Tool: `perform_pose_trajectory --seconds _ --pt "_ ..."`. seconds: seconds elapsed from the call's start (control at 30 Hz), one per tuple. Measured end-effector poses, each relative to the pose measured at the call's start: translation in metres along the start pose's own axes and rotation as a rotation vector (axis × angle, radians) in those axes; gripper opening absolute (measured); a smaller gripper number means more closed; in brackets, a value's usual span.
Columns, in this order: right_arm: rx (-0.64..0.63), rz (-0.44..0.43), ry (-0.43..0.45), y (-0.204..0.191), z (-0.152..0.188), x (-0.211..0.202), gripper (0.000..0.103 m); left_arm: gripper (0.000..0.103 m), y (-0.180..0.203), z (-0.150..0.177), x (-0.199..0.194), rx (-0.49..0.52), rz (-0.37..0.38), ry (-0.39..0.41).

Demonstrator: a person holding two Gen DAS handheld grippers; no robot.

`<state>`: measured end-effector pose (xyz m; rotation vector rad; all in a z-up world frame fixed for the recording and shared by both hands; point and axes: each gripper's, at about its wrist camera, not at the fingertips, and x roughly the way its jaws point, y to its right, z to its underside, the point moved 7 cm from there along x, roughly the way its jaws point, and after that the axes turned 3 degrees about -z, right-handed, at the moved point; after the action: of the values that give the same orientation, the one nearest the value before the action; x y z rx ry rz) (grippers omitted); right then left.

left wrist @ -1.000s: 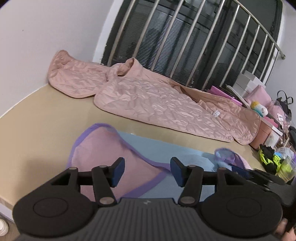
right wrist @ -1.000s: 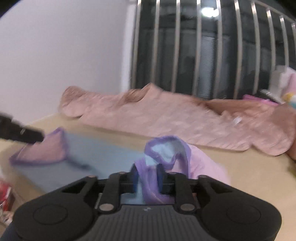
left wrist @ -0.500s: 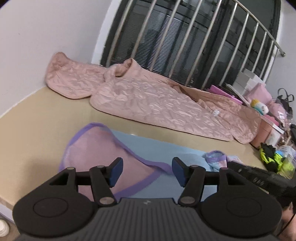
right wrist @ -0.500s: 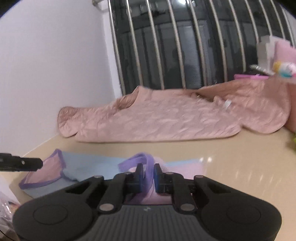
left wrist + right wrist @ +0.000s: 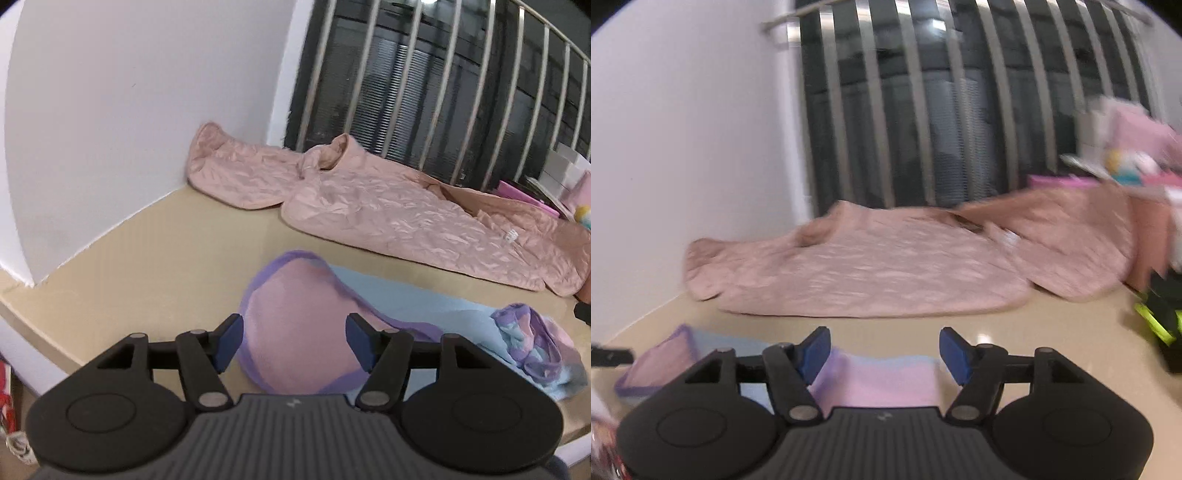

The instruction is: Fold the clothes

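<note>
A small garment in pink and light blue with purple trim (image 5: 306, 325) lies on the beige table; its right end (image 5: 532, 339) is bunched up. My left gripper (image 5: 293, 341) is open and empty, just above the garment's pink left part. My right gripper (image 5: 884, 350) is open and empty, above the garment's pink right part (image 5: 882, 380). The garment's left end (image 5: 661, 365) shows at the lower left of the right wrist view.
A large pink quilted jacket (image 5: 388, 206) lies along the back of the table (image 5: 166, 258), also in the right wrist view (image 5: 871, 273). White wall on the left, barred window behind. Boxes and clutter (image 5: 554, 181) at the far right; a black and yellow object (image 5: 1160, 317) at right.
My right gripper opened and let go of the garment's purple-trimmed edge, which now lies flat on the table. My left gripper stayed open and turned left.
</note>
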<state>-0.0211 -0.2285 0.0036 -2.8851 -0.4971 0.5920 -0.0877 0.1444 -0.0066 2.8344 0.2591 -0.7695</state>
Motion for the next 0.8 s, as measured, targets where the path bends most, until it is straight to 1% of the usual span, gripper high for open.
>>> perform_pose_trajectory --seconds 0.03,0.1,0.2,0.27,0.3,0.33,0.4,0.47,0.53,0.6,0.63,0.7,0.73,0.8 --pt "0.039 0.001 -0.011 0.008 0.003 -0.001 0.065 0.066 0.004 0.0 0.0 0.009 0.01 0.0" --pt "0.117 0.001 -0.033 0.022 0.012 -0.003 0.065 0.067 0.009 0.0 0.002 0.023 0.012 -0.003" --pt "0.135 -0.003 -0.053 0.023 0.023 0.0 0.065 0.067 0.012 0.001 0.002 0.041 -0.03 -0.004" --pt "0.126 -0.013 -0.068 0.018 0.029 0.002 0.065 0.067 0.014 0.002 -0.002 0.066 -0.075 0.021" --pt "0.12 -0.02 -0.075 0.015 0.031 0.004 0.065 0.07 0.016 0.002 -0.004 0.082 -0.092 0.035" --pt "0.112 -0.025 -0.082 0.011 0.033 0.006 0.064 0.072 0.019 0.003 -0.006 0.096 -0.087 0.042" --pt "0.095 -0.014 -0.093 0.007 0.037 0.009 0.064 0.074 0.024 0.004 -0.006 0.103 -0.068 0.04" --pt "0.072 -0.01 -0.101 0.002 0.04 0.011 0.064 0.075 0.023 0.006 -0.004 0.107 -0.078 0.026" --pt "0.045 0.005 -0.097 0.0 0.037 0.01 0.064 0.075 0.021 0.008 -0.003 0.11 -0.106 0.012" --pt "0.0 0.005 -0.081 -0.003 0.025 0.007 0.064 0.075 0.015 0.01 -0.006 0.098 -0.136 0.004" --pt "-0.045 -0.011 -0.074 -0.007 0.012 0.008 0.064 0.075 0.012 0.012 -0.008 0.085 -0.149 0.004" --pt "-0.157 -0.094 -0.102 -0.026 -0.014 0.019 0.065 0.075 0.005 0.015 -0.013 0.039 -0.192 0.005" --pt "-0.235 -0.171 -0.152 -0.044 -0.026 0.031 0.065 0.075 0.002 0.016 -0.015 0.01 -0.204 0.008" --pt "-0.363 -0.322 -0.208 -0.082 -0.042 0.054 0.065 0.074 -0.001 0.021 -0.017 -0.037 -0.216 0.007"
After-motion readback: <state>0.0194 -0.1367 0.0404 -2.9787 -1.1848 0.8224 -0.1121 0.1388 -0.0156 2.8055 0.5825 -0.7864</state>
